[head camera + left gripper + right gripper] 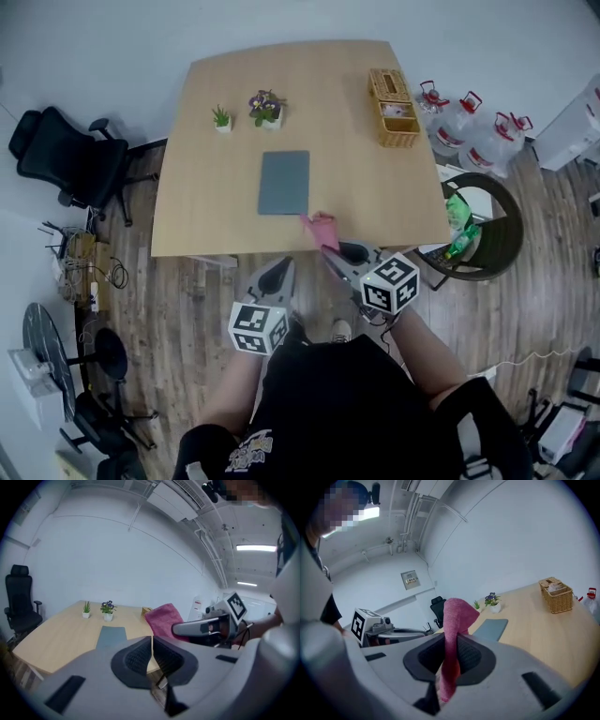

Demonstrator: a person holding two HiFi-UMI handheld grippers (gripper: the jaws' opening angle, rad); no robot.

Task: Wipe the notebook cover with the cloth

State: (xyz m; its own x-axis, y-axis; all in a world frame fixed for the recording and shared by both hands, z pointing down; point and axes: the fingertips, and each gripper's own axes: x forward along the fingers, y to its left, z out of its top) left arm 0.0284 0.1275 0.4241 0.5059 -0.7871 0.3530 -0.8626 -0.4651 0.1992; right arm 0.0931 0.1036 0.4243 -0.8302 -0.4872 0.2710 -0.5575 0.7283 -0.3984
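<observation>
A grey notebook (284,182) lies flat in the middle of the wooden table (206,206); it also shows as the notebook (111,635) and the notebook (491,628) in the gripper views. My right gripper (328,251) is shut on a pink cloth (320,228), which hangs over the table's near edge, short of the notebook. The cloth (452,639) stands up between the jaws and droops below them. My left gripper (278,275) is shut and empty, off the table's near edge, left of the right one; its jaws (152,656) meet with nothing between.
Two small potted plants (265,108) stand behind the notebook. A wicker basket (394,108) sits at the table's far right corner. Water jugs (459,120) and a round black stool (483,225) are on the floor to the right, a black office chair (66,155) to the left.
</observation>
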